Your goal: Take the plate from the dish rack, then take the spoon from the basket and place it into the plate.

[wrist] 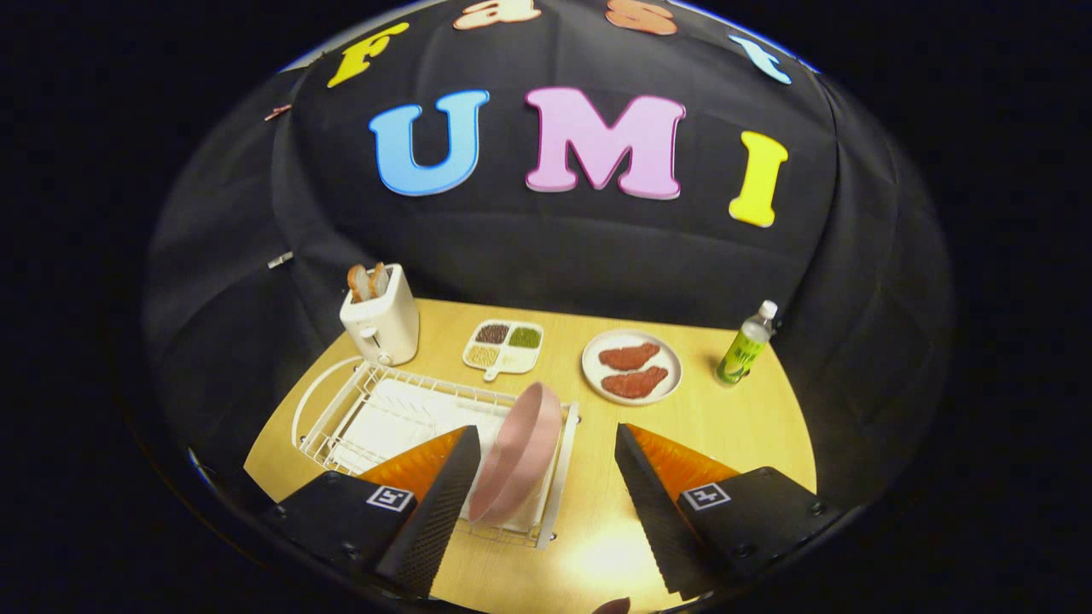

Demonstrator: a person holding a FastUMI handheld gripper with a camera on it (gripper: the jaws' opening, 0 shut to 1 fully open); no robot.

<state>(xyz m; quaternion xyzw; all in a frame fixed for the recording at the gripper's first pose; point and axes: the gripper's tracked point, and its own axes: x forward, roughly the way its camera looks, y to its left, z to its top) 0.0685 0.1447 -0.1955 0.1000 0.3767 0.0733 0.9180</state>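
Standing on edge in the dish rack (341, 418), the plate (518, 452) sits between spread tongs (546, 503).

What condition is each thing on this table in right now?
Tool: open, holding nothing.
Pink plate: standing on edge in the rack, between the fingers, untouched.
Toaster: bread sticking out the top.
Bottle: upright, capped.
White plate: holds two meat pieces.
Tray: four filled sections.

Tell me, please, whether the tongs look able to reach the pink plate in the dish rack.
Probably yes: the tongs are open, and the plate stands on edge in the dish rack, by one finger, with nothing in front.
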